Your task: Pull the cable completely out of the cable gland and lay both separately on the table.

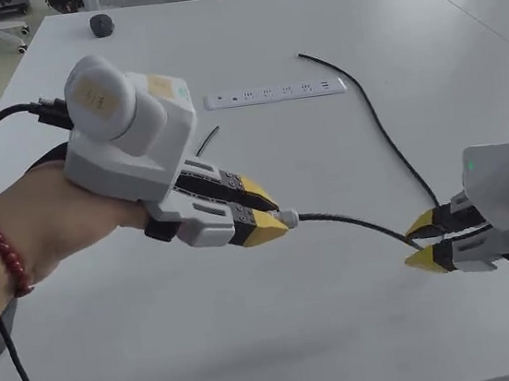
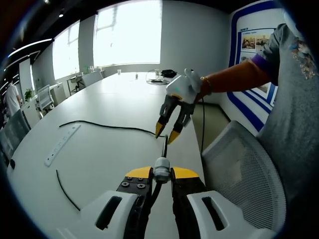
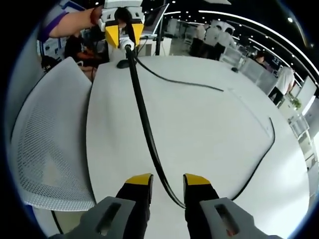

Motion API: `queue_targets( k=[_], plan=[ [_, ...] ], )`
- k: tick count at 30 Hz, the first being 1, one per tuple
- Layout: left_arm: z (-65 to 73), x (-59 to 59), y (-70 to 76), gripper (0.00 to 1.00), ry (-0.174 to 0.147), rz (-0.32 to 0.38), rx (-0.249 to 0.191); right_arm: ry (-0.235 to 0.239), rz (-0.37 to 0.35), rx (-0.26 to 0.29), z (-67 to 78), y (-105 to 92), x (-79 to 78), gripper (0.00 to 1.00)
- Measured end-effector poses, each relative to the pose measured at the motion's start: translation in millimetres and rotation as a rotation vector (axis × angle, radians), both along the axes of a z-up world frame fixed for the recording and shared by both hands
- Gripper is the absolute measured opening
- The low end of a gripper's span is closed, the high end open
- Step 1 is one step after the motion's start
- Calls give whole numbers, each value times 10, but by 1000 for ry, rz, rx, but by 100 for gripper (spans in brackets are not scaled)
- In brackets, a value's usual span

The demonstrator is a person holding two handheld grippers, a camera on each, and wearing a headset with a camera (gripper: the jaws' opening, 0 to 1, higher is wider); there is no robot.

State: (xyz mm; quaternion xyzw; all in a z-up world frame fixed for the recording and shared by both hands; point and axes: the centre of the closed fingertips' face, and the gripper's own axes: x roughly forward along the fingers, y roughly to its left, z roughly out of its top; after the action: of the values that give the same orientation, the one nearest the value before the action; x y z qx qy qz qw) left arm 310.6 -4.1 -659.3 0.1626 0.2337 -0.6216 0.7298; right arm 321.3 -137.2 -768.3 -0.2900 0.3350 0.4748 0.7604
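A small grey cable gland (image 1: 286, 216) sits pinched in the yellow tips of my left gripper (image 1: 271, 214), held a little above the white table (image 1: 282, 336). A black cable (image 1: 351, 221) leaves the gland and runs right, passing between the jaws of my right gripper (image 1: 422, 241), then trails far across the table. The left gripper view has the gland (image 2: 161, 168) clamped between its jaws, with the right gripper (image 2: 166, 133) ahead. In the right gripper view the cable (image 3: 144, 119) runs between the spread jaws of the right gripper (image 3: 168, 180), close to the right one, toward the gland (image 3: 127, 47).
A white power strip (image 1: 275, 93) lies at the table's far middle, with a short loose black wire (image 1: 208, 140) near it. A dark round object (image 1: 101, 24) rests at the far edge. A mesh chair (image 2: 239, 169) stands beside the table's near edge.
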Motion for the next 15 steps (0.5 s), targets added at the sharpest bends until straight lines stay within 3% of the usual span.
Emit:
queue_targets(
  k=[8,15],
  plan=[
    [1,0,-29,15,3,1,-4,-3,-7,58,59,125,-25,45],
    [-8,12,-30,15,9,8,-5,-69,11,152,273,332,31,67]
  ],
)
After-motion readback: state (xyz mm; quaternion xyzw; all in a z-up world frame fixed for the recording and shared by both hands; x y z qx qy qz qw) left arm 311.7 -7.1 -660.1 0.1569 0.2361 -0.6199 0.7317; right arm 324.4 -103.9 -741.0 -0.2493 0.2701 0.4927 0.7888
